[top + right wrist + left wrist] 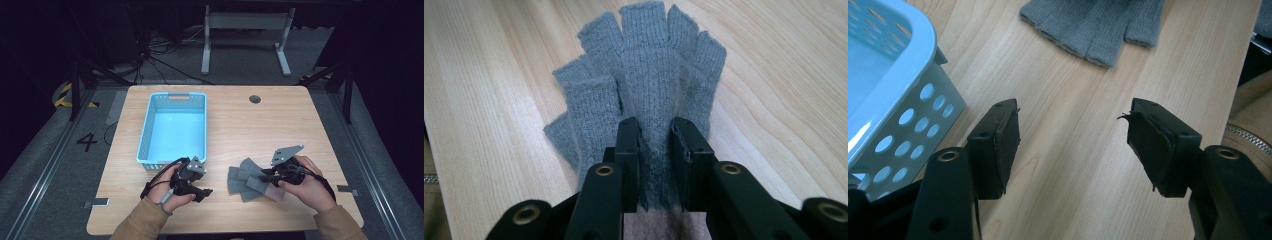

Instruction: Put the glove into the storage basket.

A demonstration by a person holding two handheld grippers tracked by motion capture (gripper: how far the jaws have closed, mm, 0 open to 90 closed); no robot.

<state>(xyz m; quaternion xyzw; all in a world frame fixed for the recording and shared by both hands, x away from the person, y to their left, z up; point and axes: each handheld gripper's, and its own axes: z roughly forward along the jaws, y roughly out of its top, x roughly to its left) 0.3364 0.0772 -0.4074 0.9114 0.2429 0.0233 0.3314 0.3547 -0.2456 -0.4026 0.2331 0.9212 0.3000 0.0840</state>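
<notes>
The gloves (644, 85) lie right of the empty basket (172, 127) (nothing moved yet), right gripper (656, 150) clamped on the top one, left gripper (1073, 140) spread apart.

Light blue perforated basket (172, 127) standing empty on the left half of a pale wooden table (250, 125), round grommet (255, 99) near the far edge, grey floor (240, 65) beyond.

A lab: rig frame legs (75, 90), floor cables (165, 60), hazard tape (64, 95).
</notes>
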